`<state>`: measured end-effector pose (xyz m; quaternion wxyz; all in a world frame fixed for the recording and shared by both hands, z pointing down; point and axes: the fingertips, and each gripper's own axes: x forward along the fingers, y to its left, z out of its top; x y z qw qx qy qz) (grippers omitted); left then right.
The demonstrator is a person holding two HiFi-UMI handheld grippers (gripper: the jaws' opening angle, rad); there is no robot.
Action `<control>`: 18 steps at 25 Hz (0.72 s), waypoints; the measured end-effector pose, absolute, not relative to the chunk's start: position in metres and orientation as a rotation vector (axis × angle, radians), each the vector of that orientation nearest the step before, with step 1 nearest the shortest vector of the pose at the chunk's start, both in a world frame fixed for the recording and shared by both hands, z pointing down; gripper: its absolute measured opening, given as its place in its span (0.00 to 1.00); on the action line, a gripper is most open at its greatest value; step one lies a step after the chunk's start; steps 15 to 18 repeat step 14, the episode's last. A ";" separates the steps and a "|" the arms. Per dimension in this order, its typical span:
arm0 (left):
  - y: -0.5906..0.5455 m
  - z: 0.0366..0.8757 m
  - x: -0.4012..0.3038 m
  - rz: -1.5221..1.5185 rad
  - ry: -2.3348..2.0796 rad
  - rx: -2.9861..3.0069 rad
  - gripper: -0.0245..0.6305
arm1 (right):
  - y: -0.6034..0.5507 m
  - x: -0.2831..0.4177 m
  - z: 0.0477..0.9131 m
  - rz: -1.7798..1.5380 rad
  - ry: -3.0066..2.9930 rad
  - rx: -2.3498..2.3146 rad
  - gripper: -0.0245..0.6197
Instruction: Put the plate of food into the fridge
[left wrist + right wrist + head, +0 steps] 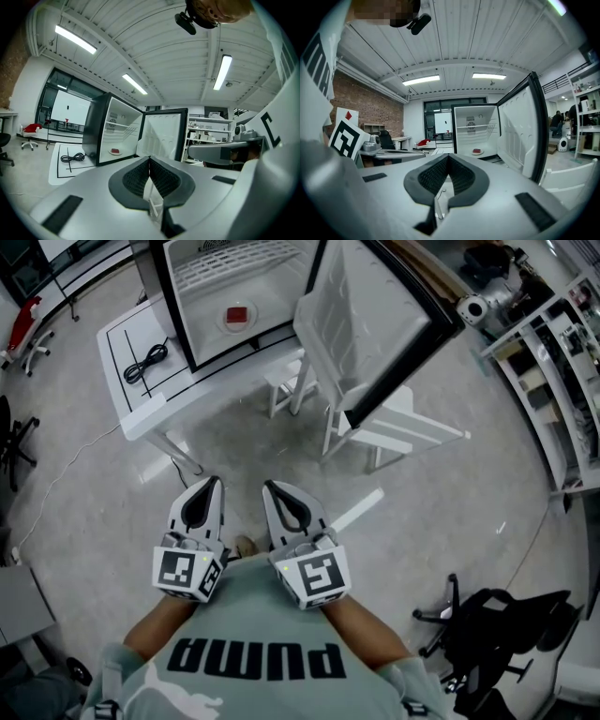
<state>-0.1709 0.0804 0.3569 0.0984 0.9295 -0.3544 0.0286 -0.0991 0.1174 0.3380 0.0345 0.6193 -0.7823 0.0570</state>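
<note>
Fridge (281, 292) open ahead, door (375, 306) swung right, white chair (412, 427) beside door

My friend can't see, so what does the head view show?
A white round plate of red food sits inside a small black-framed fridge, its door open, on a white table. Below, a person holds a grey left hand-held gripper and right hand-held gripper, both shut and empty, short of the fridge.

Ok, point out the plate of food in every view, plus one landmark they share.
Head view: plate of food at top centre, on the floor of the open fridge.
Left gripper view: left of centre, above the jaws, inside the fridge.
Right gripper view: right of centre, inside the fridge.
Shared landmark: the open fridge door, right of the plate everywhere.
</note>
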 end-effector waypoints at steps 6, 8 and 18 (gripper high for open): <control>0.085 0.353 -0.173 0.074 -1.021 2.768 0.04 | 0.123 -0.100 0.336 0.190 -2.379 1.934 0.04; 0.086 0.352 -0.175 0.072 -1.019 2.772 0.05 | 0.123 -0.102 0.334 0.185 -2.377 1.940 0.04; 0.085 0.355 -0.181 0.066 -1.022 2.776 0.05 | 0.120 -0.108 0.337 0.172 -2.380 1.940 0.04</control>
